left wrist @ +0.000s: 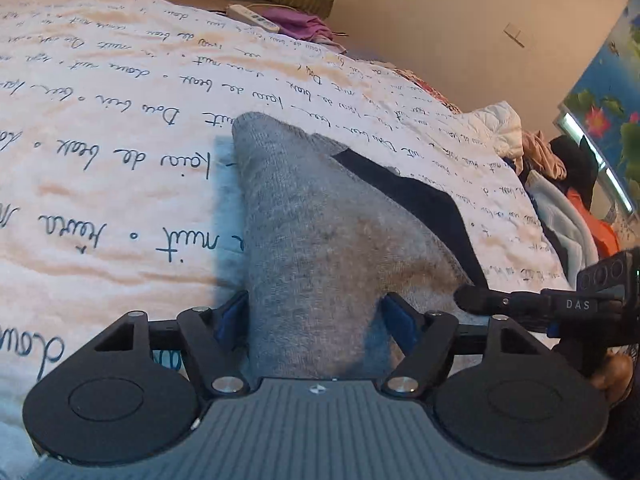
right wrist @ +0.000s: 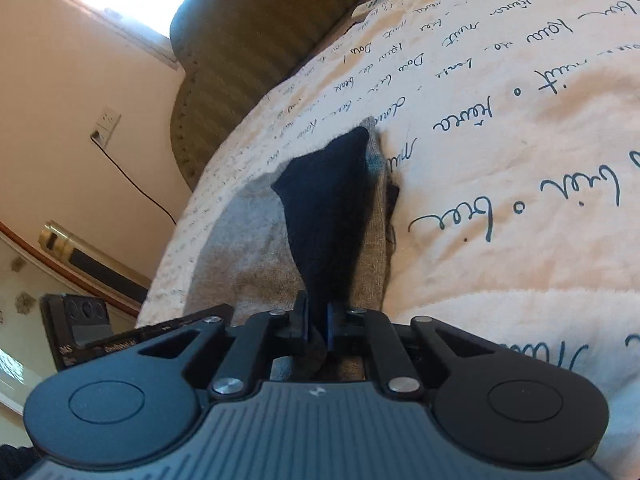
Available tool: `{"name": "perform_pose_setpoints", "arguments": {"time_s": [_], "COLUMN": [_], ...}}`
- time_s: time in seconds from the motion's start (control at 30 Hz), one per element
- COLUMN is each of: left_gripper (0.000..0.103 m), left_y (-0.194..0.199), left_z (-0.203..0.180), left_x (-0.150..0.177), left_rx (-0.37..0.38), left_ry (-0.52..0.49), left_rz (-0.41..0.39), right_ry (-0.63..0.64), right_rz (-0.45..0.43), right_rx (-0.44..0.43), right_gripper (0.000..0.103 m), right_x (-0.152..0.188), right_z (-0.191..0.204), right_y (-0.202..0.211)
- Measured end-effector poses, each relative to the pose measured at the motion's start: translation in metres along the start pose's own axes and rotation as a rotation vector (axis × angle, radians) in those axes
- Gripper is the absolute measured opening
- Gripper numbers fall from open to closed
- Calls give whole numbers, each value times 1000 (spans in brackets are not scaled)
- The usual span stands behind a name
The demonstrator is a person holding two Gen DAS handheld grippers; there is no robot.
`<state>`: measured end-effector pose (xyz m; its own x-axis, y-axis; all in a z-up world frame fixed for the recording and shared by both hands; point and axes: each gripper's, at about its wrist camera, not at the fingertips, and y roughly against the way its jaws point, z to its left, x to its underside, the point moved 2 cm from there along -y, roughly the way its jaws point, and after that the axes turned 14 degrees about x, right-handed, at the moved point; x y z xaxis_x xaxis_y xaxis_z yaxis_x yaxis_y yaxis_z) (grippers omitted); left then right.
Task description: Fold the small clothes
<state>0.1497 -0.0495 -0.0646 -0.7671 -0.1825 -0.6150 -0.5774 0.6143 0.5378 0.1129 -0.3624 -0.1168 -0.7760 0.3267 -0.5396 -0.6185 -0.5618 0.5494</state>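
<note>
A grey knit garment (left wrist: 312, 220) lies on the pink bed cover (left wrist: 120, 140) printed with script, and a dark navy piece (left wrist: 432, 204) sits along its right side. My left gripper (left wrist: 316, 316) stands open; the grey cloth runs between its blue pads (left wrist: 232, 316). In the right wrist view my right gripper (right wrist: 317, 316) is shut on the navy piece (right wrist: 324, 208), which rises stretched from its jaws over the grey cloth (right wrist: 248, 248). The right gripper's fingertip (left wrist: 464, 298) also shows at the cloth's right edge in the left wrist view.
A pile of mixed clothes (left wrist: 560, 184) lies along the bed's right edge. A white power strip (left wrist: 252, 18) and a purple cloth (left wrist: 304, 24) rest at the far end. An olive ribbed cushion (right wrist: 248, 40) stands behind. A wall socket with a cable (right wrist: 106, 124) is at left.
</note>
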Motion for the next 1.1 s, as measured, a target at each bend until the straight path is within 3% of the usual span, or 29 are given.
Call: {"name": "perform_pose_setpoints", "arguments": {"time_s": [0.03, 0.1, 0.17, 0.2, 0.27, 0.37, 0.47, 0.5, 0.53, 0.57, 0.63, 0.87, 1.0, 1.1], "left_gripper": [77, 79, 81, 81, 81, 82, 84, 83, 72, 51, 47, 39, 39, 38], "left_y": [7, 19, 27, 27, 23, 8, -5, -8, -12, -15, -18, 10, 44, 55], "left_z": [-1, -1, 6, 11, 21, 37, 37, 36, 34, 33, 33, 30, 48, 68], "left_x": [1, 7, 11, 10, 3, -3, -7, -9, -12, -14, -17, -31, -40, -33], "left_rx": [7, 6, 55, 73, 111, 239, 278, 273, 257, 223, 187, 149, 94, 56], "left_ry": [7, 12, 52, 77, 148, 296, 312, 310, 304, 294, 280, 166, 161, 179], "left_rz": [-6, -9, 0, 1, -14, 9, 21, 26, 35, 50, 68, 54, 13, 33], "right_ry": [-7, -8, -5, -6, -28, -75, -37, -23, -11, 4, 16, 36, 55, 80], "right_rz": [-10, -30, -62, -79, -80, -6, 49, 70, 84, 93, 131, 97, 127, 151], "right_rx": [4, 1, -1, 5, 14, 5, -5, -19, -26, -26, -1, -44, -101, -129], "right_gripper": [15, 33, 79, 83, 83, 83, 83, 83, 81, 66, 26, 25, 25, 25], "right_x": [1, 6, 8, 7, 0, -10, -11, -11, -12, -12, -11, -7, -5, 1], "right_z": [2, 6, 5, 2, -7, -17, -5, 1, 5, 10, 15, 41, 71, 88], "right_y": [5, 20, 33, 37, 37, 17, -3, -9, -15, -20, -33, -24, -50, -72]}}
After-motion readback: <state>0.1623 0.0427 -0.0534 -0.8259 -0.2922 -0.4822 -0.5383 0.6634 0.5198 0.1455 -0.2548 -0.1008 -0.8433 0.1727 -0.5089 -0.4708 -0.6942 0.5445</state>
